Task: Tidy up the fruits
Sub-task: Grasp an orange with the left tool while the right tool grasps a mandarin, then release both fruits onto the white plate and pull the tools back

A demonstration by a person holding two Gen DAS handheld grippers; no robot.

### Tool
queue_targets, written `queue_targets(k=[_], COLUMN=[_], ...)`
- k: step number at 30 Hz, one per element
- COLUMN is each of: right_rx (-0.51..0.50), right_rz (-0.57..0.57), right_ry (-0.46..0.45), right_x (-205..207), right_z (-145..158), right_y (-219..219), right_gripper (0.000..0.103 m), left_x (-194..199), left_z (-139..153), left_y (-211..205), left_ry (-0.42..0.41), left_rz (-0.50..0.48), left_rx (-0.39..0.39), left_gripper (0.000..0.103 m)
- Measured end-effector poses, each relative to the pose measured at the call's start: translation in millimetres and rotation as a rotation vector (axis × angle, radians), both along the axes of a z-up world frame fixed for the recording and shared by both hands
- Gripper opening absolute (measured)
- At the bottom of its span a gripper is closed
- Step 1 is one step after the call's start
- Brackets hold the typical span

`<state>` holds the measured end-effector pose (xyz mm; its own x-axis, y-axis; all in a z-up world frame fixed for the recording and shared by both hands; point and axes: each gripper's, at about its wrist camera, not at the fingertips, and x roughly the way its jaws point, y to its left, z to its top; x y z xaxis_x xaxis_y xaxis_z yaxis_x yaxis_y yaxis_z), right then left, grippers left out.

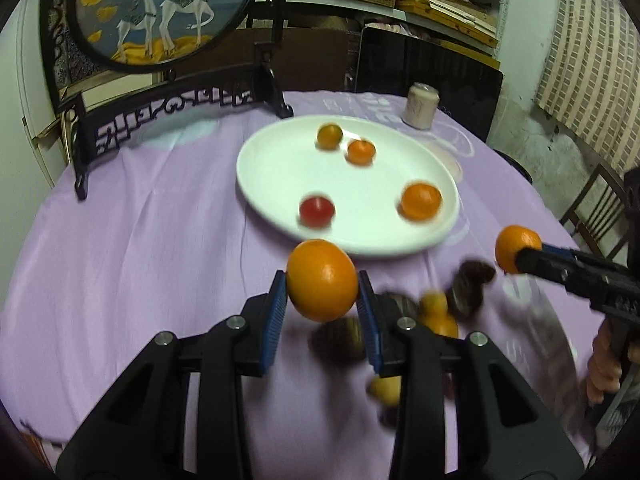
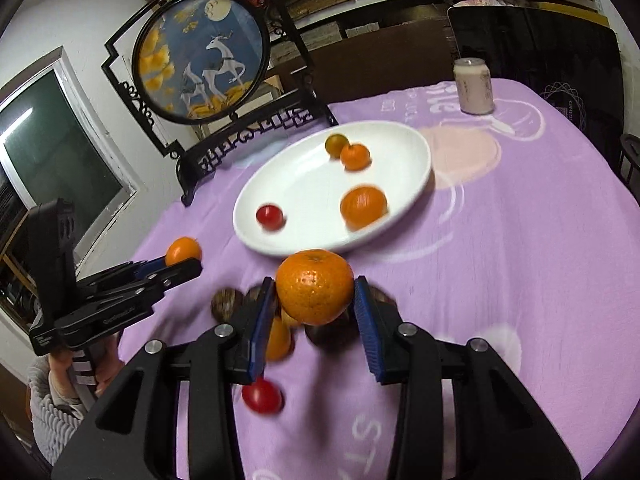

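A purple tablecloth (image 2: 520,240) covers the table, printed with pale circles and white letters, too warped and cut off to read for sure. At its far edge stands 1 black-framed round screen (image 2: 202,56) painted with 2 white deer. Mid-table lies 1 white plate (image 2: 280,184) holding 4 fruits: 3 orange ones and 1 red tomato (image 2: 270,217), with bare room left at its centre. 1 pale can (image 2: 473,86) stands behind the plate; its print is too small to read. The left gripper (image 1: 322,294) is clamped on 1 smooth orange (image 1: 322,280), raised over the cloth just before the plate's near rim. The right gripper (image 2: 315,300) pinches 1 dimpled mandarin (image 2: 315,286), likewise near that rim. Under both lie several blurred dark and orange fruits and 1 loose red tomato (image 2: 262,396).
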<state>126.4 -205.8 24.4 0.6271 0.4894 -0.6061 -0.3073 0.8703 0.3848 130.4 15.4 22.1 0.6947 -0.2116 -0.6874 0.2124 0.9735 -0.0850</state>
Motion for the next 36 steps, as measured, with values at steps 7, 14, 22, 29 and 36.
queue_targets(k=[7,14,22,29,36], right_rx=[-0.070,-0.132,-0.124,-0.071,-0.046], right_rz=[0.024,0.025,0.008,-0.021,-0.036], right_ry=[0.013,0.014,0.016,0.001,-0.007], right_x=[44,67,72,57,32], right_z=[-7,-21,-24,-12,-9], right_y=[34,50,46,26,10], right_gripper=[0.040,0.040,0.044,0.044,0.044], left_x=[72,115,121,106,64], left_z=[3,-15,-20,-13,-14], left_y=[-8,-14,-9,-3,2], left_ry=[0.014,0.054,0.050,0.038,0.027], left_rz=[0.030,0.029,0.047,0.070,0.075], left_rx=[-0.023,-0.035,-0.071,-0.071,-0.030], left_gripper=[0.035,0.035,0.049,0.049,0.053])
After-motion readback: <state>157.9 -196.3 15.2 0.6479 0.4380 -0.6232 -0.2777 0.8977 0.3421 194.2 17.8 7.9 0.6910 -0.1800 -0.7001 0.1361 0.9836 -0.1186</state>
